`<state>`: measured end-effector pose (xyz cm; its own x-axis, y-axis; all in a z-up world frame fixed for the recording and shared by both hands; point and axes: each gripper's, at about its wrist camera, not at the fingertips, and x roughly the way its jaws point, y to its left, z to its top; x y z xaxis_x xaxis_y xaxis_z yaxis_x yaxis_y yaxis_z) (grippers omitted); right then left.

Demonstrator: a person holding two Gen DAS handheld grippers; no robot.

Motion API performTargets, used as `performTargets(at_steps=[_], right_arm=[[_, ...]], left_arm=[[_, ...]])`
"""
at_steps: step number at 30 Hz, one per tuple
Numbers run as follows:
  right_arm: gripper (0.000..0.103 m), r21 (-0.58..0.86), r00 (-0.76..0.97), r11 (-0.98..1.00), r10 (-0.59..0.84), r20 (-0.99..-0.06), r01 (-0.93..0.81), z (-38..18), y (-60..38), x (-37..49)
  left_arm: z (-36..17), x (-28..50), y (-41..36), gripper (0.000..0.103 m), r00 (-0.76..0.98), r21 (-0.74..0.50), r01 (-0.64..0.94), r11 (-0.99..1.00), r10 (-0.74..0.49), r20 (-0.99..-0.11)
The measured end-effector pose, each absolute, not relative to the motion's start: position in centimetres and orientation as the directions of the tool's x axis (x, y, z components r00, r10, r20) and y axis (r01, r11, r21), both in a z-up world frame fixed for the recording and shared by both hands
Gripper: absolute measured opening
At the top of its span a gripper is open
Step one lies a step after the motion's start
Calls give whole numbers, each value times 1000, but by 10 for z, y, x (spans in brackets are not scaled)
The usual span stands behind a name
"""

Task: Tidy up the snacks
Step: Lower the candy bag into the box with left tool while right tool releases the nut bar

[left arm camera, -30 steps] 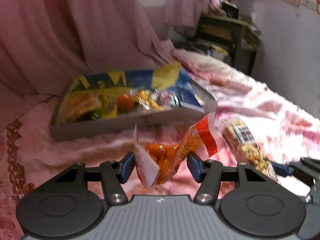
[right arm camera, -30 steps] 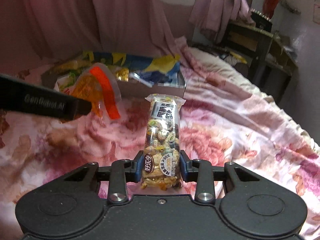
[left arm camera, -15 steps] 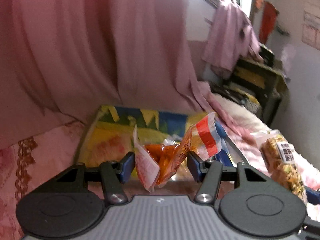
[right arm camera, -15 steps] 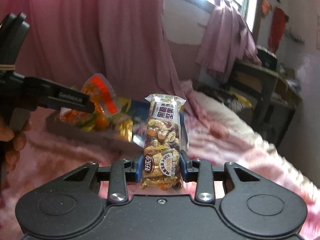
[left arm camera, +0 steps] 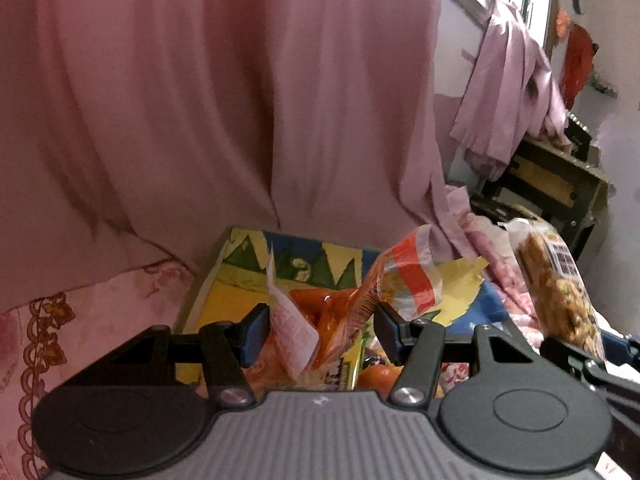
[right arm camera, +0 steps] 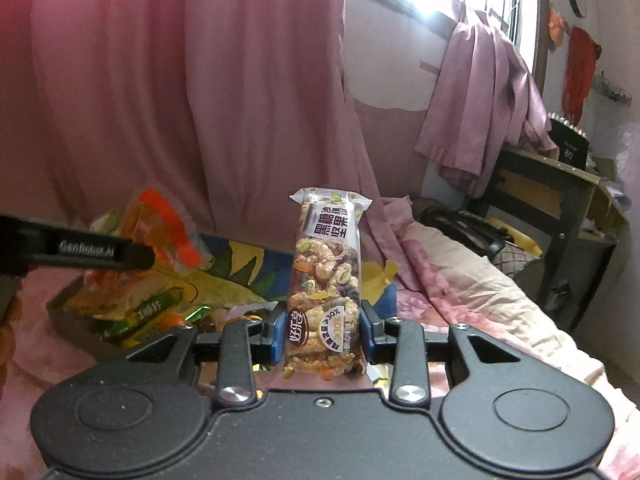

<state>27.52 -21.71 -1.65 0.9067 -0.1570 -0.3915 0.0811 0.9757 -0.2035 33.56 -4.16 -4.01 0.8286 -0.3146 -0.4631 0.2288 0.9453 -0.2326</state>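
My left gripper [left arm camera: 320,330] is shut on a crumpled orange snack packet [left arm camera: 348,312] with a red-and-white end, held just above the open snack box [left arm camera: 240,264]. In the right wrist view the same orange packet [right arm camera: 160,224] hangs over the box [right arm camera: 72,312], gripped by the left gripper's dark finger [right arm camera: 88,254]. My right gripper [right arm camera: 323,330] is shut on an upright clear nut bar packet [right arm camera: 326,276], near the box's right end. That nut bar [left arm camera: 556,292] also shows at the right of the left wrist view.
The box holds several snacks, among them a green-wrapped packet [right arm camera: 140,312] and an orange round item [right arm camera: 172,320]. It lies on a pink floral bedspread [right arm camera: 460,292]. A pink curtain [left arm camera: 200,100] hangs close behind. A dark wooden desk [right arm camera: 560,188] stands at the right.
Both grippers have moved forward toward the box with their packets still gripped. The orange packet is now over the box, and the nut bar has risen and come near its right end.
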Motion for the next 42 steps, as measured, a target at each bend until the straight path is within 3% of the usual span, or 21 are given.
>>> performTargets(at_steps=[25, 42], right_arm=[[37, -141, 838, 989, -117, -533, 49, -56, -218, 318], [39, -156, 835, 988, -98, -541, 15, -59, -213, 323]], left_arm=[[-41, 339, -49, 62, 826, -182, 244, 953, -303, -476], [-44, 343, -53, 65, 814, -176, 257, 950, -311, -491]])
